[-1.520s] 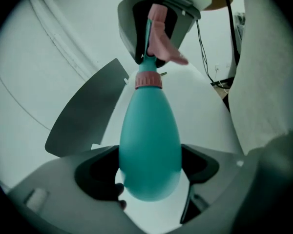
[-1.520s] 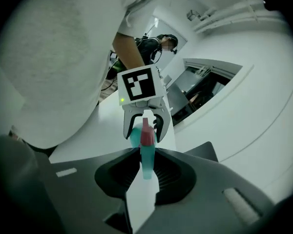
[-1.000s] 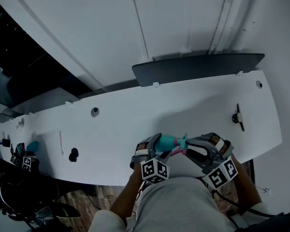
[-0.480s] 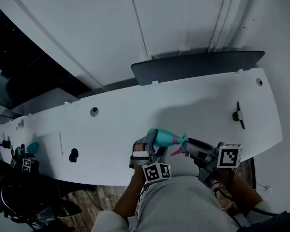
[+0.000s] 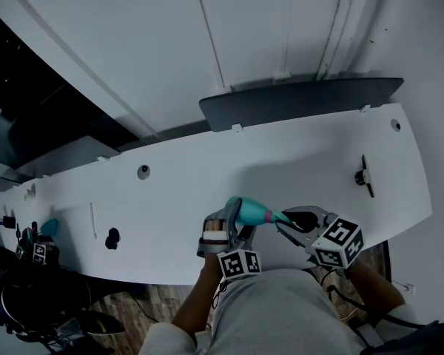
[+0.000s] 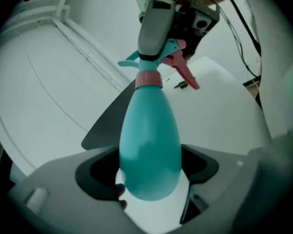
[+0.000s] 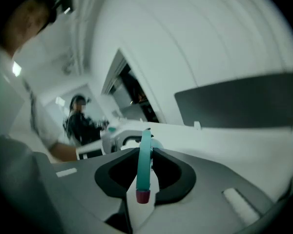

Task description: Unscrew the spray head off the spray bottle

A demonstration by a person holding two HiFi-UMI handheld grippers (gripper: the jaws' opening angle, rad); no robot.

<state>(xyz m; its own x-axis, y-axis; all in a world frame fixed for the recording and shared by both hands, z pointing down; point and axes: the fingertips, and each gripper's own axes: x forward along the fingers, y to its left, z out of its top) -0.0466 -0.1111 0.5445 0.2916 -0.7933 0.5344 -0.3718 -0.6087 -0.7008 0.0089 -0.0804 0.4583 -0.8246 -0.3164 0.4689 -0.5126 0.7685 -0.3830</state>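
A teal spray bottle (image 5: 253, 214) hangs level over the near edge of the white table (image 5: 281, 161). My left gripper (image 5: 233, 231) is shut on its fat body (image 6: 150, 140). Past the pink collar (image 6: 148, 79) sits the teal spray head (image 6: 172, 49) with its pink trigger (image 6: 186, 73). My right gripper (image 5: 287, 220) has just been closing with that head between its jaws. In the right gripper view the head (image 7: 145, 160) shows end-on, pink nozzle tip (image 7: 142, 195) toward the camera, and both pads of my right gripper (image 7: 145, 156) lie against it.
A dark grey panel (image 5: 303, 98) runs along the table's far edge. A small black fitting (image 5: 365, 176) lies at the right end, a black knob (image 5: 112, 237) at the left. A person (image 7: 80, 118) stands at a distance in the right gripper view.
The right gripper let go of the spray head, rolled about it, and now sits on it again at a new angle. The left gripper raised the bottle slightly and rolled.
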